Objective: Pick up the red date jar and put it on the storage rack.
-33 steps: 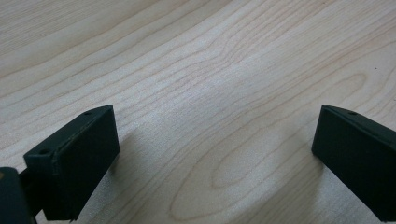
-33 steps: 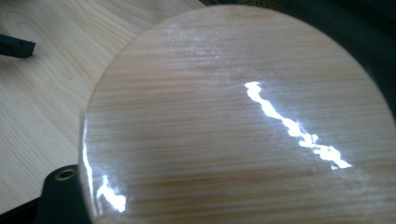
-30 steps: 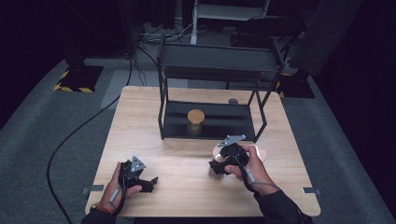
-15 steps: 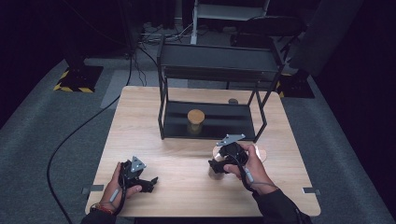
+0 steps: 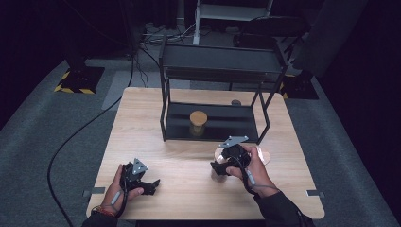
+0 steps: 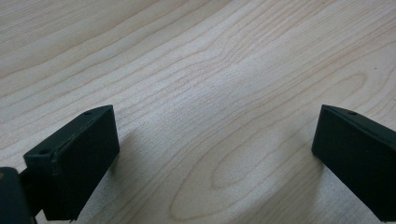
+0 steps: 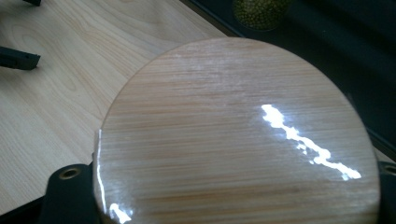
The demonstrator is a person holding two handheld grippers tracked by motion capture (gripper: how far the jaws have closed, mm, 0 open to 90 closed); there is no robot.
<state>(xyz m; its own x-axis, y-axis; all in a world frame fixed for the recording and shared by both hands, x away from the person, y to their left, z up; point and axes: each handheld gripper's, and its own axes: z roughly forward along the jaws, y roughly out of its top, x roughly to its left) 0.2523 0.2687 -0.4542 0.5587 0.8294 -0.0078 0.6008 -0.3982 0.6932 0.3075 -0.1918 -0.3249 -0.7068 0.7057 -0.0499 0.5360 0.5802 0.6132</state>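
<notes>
Left gripper: held in the person's left hand near the front left of the table. It lies low over the wood, jaws spread wide apart. The left gripper view shows bare wood grain between the two black jaws and nothing held.

Right gripper: held in the person's right hand at the front right of the table, tipped downward. Its jaws have just been closing and are now clamped on a jar with a wooden lid. In the right gripper view the round lid sits between the two jaw tips, which press against its sides at the lower corners.

Jar with a wooden lid: stands on the table just in front of the rack, to the right of the table's middle. From the high view the jar is mostly hidden beneath the gripper, and what it holds cannot be told.

Rack: a black metal frame with two shelves, standing on the far half of the table, open towards the person.

Second jar: upright on the rack's lower shelf, towards its middle, with a round wooden lid. The right gripper view shows small green grains inside it. It stands apart from the gripped jar.

Floor: grey carpet around the table, with a black cable trailing across it at the left.
</notes>
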